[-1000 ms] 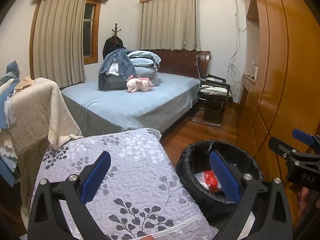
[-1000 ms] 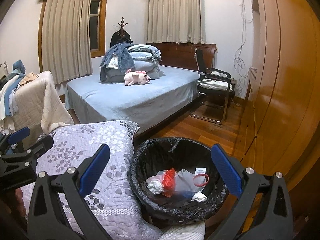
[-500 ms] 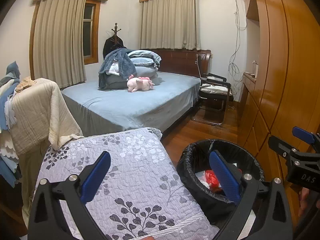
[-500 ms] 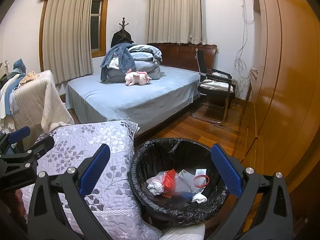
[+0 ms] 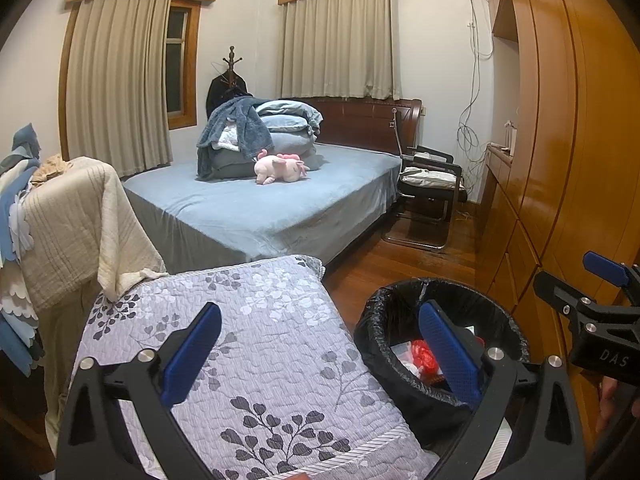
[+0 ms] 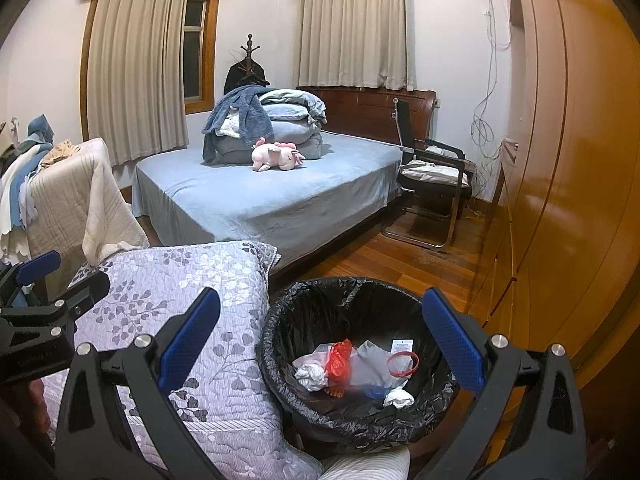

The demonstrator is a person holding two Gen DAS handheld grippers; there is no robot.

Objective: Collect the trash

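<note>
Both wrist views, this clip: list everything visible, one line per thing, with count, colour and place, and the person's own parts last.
trash bin: 1, black liner, on the floor right of the quilt
trash: several pieces, white, red and blue, inside the bin
quilt: 1, lilac with leaf print, near foreground
bed: 1, blue cover, centre of room
folded bedding: 1 pile, blue and grey, on the bed
plush toy: 1, pink, on the bed
chair: 1, black, right of the bed
coat stand: 1, dark wood, in the corner
curtains: 2 sets, beige, over the windows
wardrobe: 1, orange wood, right wall
left tongs: 1, black with blue pads, open, above the quilt
right tongs: 1, black with blue pads, open, above the bin
</note>
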